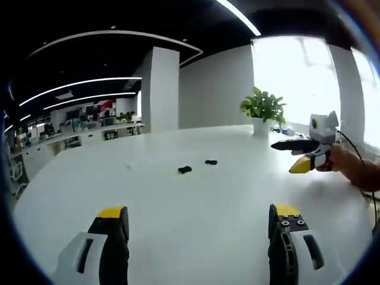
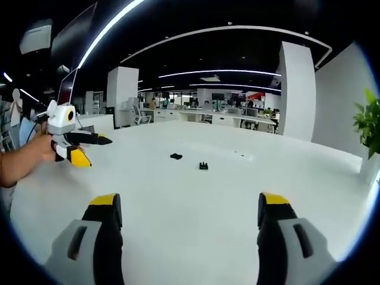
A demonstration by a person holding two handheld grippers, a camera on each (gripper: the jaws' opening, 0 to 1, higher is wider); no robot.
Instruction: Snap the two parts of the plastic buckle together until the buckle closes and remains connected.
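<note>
Two small black buckle parts lie apart on the white table point(image 1: 196, 196). In the left gripper view one part point(image 1: 184, 170) is nearer and the other part point(image 1: 211, 161) lies just to its right. In the right gripper view they are one part point(image 2: 176, 157) and another part point(image 2: 203, 165). My left gripper point(image 1: 199, 222) is open above the table, well short of both parts, with nothing between its jaws. My right gripper point(image 2: 190, 217) is also open with nothing in it. A hand holds each one: the right gripper point(image 1: 286, 157) at the table's right, the left gripper point(image 2: 98, 152) at its left.
A potted plant point(image 1: 263, 107) stands at the table's far edge near a bright window; the plant point(image 2: 368, 124) also sits at the right rim. A white pillar point(image 1: 160, 89) and office desks point(image 2: 237, 116) lie beyond the table. A cable point(image 1: 359, 157) trails from the right gripper.
</note>
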